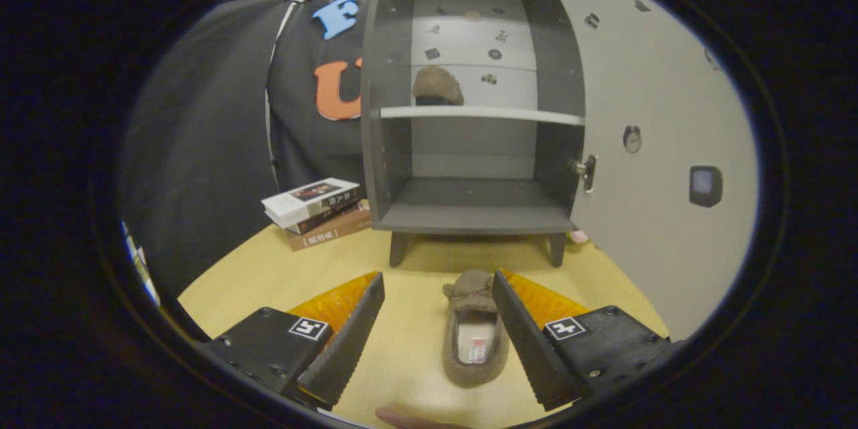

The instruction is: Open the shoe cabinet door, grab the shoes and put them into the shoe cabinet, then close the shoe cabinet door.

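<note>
Slipper (474,335) is seen on the counter (415,281) between the wide-spread tongs (438,292), nearer the right finger; cabinet (469,114) door (643,147) is swung open; second slipper (437,86) sits on the upper shelf.

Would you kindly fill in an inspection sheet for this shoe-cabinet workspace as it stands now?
Surface: pale wooden tabletop, carrying the cabinet and the books.
Job's things: shoe cabinet with its door swung open; one brown slipper on the upper shelf; second slipper on the table between the fingers, nearer one of them.
Clutter: stack of books beside the cabinet; small pink object by a cabinet leg.
Gripper: gripper open, fingers either side of the second slipper, not pressing it.
Cables: nothing seen.
Surroundings: black cloth wall beyond the books.
</note>
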A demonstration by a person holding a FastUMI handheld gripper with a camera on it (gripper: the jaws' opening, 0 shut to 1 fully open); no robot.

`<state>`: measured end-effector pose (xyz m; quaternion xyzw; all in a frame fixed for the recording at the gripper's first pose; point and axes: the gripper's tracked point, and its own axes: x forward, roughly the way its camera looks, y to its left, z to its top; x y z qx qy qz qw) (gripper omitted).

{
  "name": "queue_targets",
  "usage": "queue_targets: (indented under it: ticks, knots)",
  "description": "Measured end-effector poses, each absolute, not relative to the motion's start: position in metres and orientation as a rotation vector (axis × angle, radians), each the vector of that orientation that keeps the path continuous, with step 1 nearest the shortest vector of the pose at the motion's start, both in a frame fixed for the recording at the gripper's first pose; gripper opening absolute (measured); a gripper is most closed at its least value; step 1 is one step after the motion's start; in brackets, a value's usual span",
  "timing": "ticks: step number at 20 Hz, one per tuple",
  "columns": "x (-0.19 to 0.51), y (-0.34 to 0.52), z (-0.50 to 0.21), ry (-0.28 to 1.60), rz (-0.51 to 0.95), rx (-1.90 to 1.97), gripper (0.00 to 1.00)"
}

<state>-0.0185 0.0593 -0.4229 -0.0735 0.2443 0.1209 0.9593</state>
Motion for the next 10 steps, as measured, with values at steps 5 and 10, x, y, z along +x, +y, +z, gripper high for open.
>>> queue_targets:
  ticks: [5, 10]
  knots:
    - [-0.007, 0.056, -0.491, 0.674, 0.214, -0.119, 0.94]
    - [0.016, 0.045, -0.541, 0.785, 0.199, -0.109, 0.70]
